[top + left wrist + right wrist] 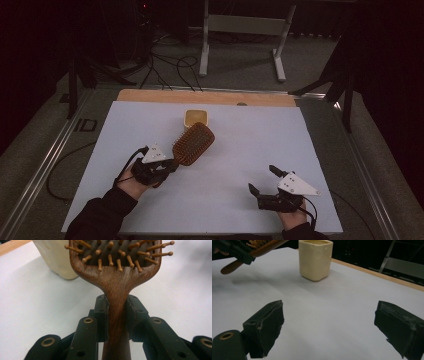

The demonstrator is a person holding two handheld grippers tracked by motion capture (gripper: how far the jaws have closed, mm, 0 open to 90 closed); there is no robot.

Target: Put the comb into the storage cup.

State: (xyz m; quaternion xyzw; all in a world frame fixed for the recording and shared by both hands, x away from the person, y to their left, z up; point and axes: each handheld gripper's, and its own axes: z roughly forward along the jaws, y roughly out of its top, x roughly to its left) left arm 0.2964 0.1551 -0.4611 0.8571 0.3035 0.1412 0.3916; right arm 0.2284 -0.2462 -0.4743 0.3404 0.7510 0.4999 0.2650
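While the left hand-held gripper clamps its jaws on the neck of the wooden hairbrush, you get a good look at it: dark brown grain, a dark cushion pad, and light wooden pins with rounded tips. It's held above the white worktop, head just beside the cream cup. The right hand-held gripper sits wide open and empty.
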